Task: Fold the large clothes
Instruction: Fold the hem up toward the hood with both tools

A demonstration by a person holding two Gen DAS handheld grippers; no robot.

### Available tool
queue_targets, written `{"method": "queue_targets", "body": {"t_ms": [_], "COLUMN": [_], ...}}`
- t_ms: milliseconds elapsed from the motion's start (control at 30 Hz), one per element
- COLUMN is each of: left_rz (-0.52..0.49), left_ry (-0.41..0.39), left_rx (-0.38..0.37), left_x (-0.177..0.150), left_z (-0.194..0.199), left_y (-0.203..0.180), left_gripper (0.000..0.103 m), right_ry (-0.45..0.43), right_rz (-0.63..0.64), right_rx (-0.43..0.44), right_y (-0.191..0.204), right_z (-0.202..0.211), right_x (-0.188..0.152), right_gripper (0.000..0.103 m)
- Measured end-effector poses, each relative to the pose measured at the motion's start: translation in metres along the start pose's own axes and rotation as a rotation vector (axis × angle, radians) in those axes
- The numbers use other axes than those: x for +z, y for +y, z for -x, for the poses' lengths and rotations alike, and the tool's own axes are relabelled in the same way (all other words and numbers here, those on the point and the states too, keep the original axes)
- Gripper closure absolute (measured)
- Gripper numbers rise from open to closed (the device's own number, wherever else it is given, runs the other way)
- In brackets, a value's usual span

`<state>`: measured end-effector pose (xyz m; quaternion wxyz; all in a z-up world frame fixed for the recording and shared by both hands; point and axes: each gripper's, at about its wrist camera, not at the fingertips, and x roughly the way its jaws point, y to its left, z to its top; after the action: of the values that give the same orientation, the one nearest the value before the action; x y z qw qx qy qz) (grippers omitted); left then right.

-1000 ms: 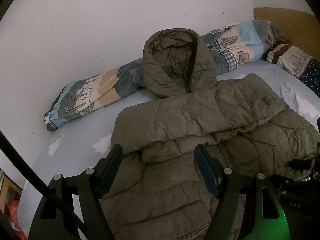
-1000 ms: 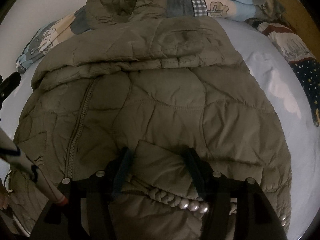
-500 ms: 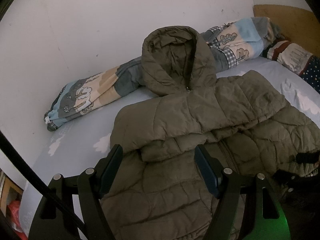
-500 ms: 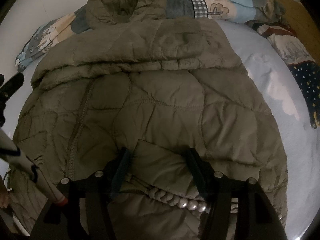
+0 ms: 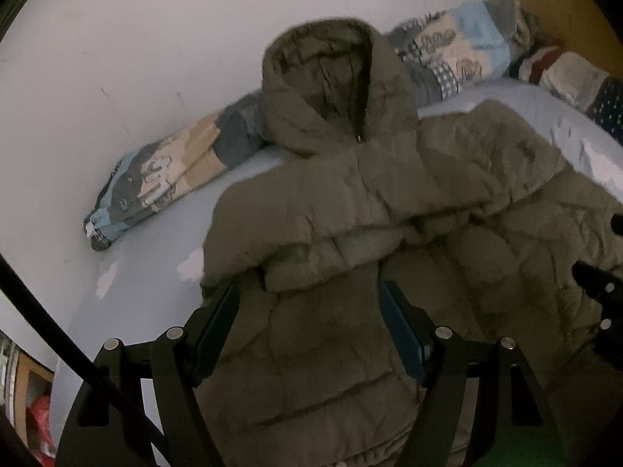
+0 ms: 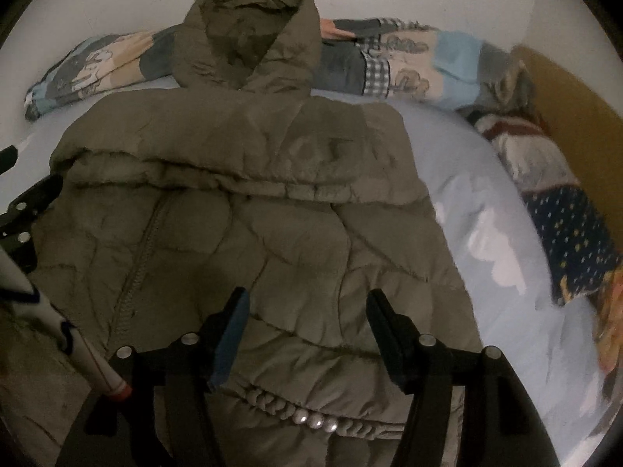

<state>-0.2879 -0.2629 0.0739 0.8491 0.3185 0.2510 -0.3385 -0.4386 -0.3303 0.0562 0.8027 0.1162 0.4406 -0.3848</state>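
Note:
An olive quilted hooded jacket (image 5: 350, 202) lies front up on a light blue bed, its hood (image 5: 331, 85) leaning on the bedding by the wall. Both sleeves are folded across the chest. My left gripper (image 5: 309, 303) is open over the jacket's lower left part, below the folded sleeve cuff. In the right wrist view the jacket (image 6: 253, 214) fills the middle; my right gripper (image 6: 307, 311) is open above its lower right part, near the hem with a braided cord and metal snaps (image 6: 315, 422). Neither gripper holds cloth.
A rolled patterned quilt (image 5: 167, 179) lies along the white wall behind the jacket. Pillows (image 6: 564, 210) and a wooden headboard (image 6: 576, 109) are at the right. Blue sheet (image 6: 506, 272) shows right of the jacket. A white-and-red pole (image 6: 70, 338) crosses the lower left.
Both cameras have risen and pulled back a little, so the hood sits lower in view. The right gripper has let go of the hem fold and its jaws stand wider.

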Motion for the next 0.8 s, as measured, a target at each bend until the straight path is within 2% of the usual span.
{"method": "queue_targets", "body": {"t_ms": [333,800], "left_rz": [-0.023,-0.038], "left_ry": [0.176,0.207], "left_rx": [-0.011,-0.007], "left_x": [-0.015,-0.017], "left_z": [-0.038,-0.045], "left_y": [-0.013,-0.018], "left_gripper": [0.030,0.029], "right_ry": [-0.006,0.016], "right_rz": [0.042,0.056], "right_rx": [-0.010,-0.018], "right_y": [0.003,0.009], "right_z": [-0.001,-0.008], "right_x": [0.004,0.001], "right_gripper": [0.034,0.033]}}
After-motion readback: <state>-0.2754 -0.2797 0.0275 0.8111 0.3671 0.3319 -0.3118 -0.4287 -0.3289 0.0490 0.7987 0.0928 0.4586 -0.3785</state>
